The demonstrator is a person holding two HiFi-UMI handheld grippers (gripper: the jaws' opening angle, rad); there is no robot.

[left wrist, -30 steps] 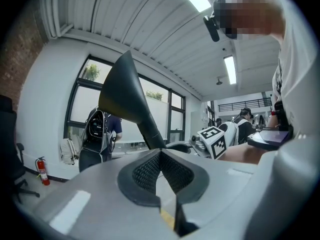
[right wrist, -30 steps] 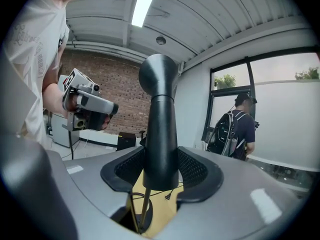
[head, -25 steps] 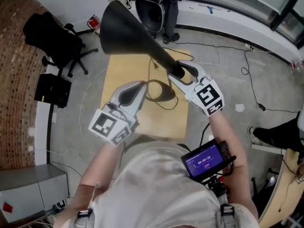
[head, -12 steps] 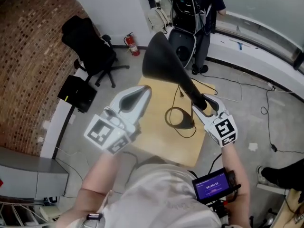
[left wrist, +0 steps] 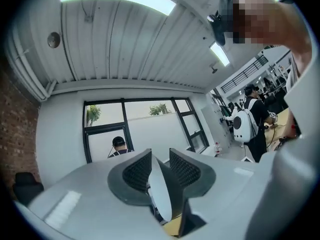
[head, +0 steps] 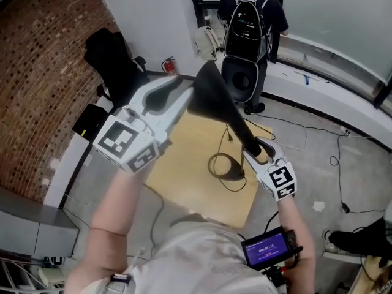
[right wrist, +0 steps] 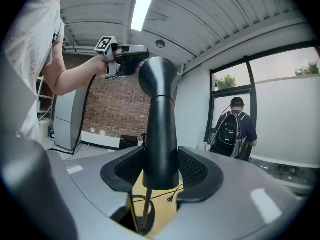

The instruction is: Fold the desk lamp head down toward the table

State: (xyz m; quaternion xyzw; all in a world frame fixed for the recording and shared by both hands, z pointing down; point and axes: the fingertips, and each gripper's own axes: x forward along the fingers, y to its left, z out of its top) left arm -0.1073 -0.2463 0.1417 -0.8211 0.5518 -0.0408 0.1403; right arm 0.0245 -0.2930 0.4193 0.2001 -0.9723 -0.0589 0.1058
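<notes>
You had the right gripper (head: pixel 258 147) clamped on the narrow neck of the head (head: pixel 215 106). In the right gripper view both pads pressed the black tube, with the stem and the base (head: pixel 227 168) showing below it.

Your left gripper (head: pixel 181 94) was raised to the wide mouth of the head. In the left gripper view the thin rim (left wrist: pixel 163 194) stood edge-on between the jaws, which looked nearly together and pinched on it, though I judged that contact rather than saw it plainly.

The head was up in the air above the table (head: pixel 184 164), not folded. Its long axis ran from the neck at your right gripper up and away to the left, ending in the mouth at your left gripper. The mouth end was therefore the high, far end. The neck end sat lower, just above the base.

The fold turned on that line. The table lay below and toward you from the mouth, so the mouth end had to swing downward while the neck end acted as the pivot. Your left gripper was the nearer one to the end that had to travel, and your right was placed to steady the neck.
</notes>
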